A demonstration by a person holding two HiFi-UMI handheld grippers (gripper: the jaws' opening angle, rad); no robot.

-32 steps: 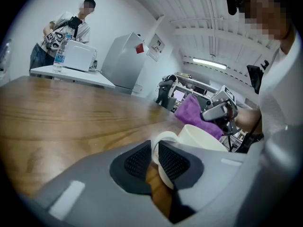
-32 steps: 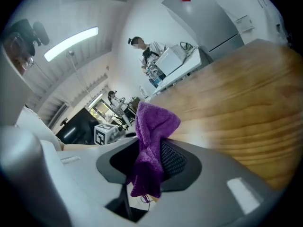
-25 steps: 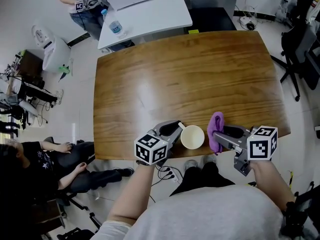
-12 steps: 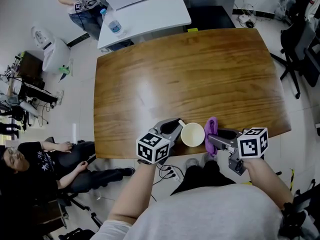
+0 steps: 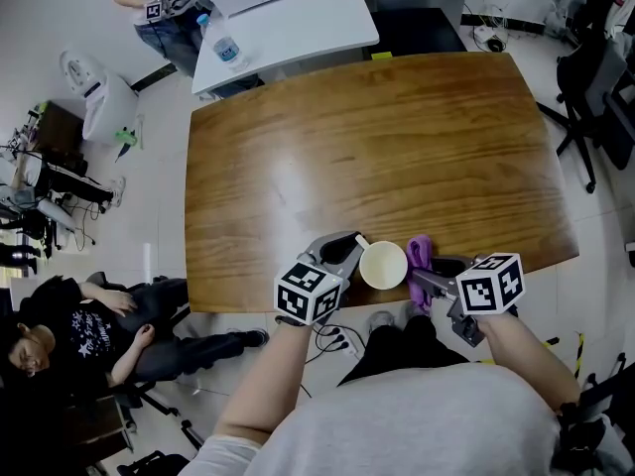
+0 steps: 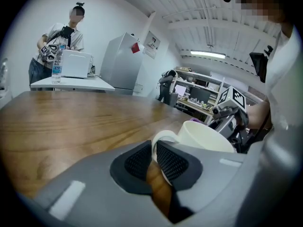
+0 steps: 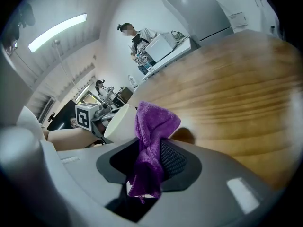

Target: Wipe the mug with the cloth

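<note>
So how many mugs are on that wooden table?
1. The white mug is at the near edge of the table, its handle pinched by the left gripper; the right gripper holds a purple cloth right beside it. No other is in view.

Bare wooden table (image 5: 377,147), water bottle (image 5: 226,50) on white table (image 5: 322,23), perhaps a fridge (image 6: 118,60) behind

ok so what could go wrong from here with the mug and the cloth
1. The left claw pinches the mug only by its thin handle, so a push from the cloth might twist it loose.
2. The mug is close to the near edge of the table; a slip could send it off.
3. The right claw holds just a fold of the cloth, which may pull free while rubbing.
</note>
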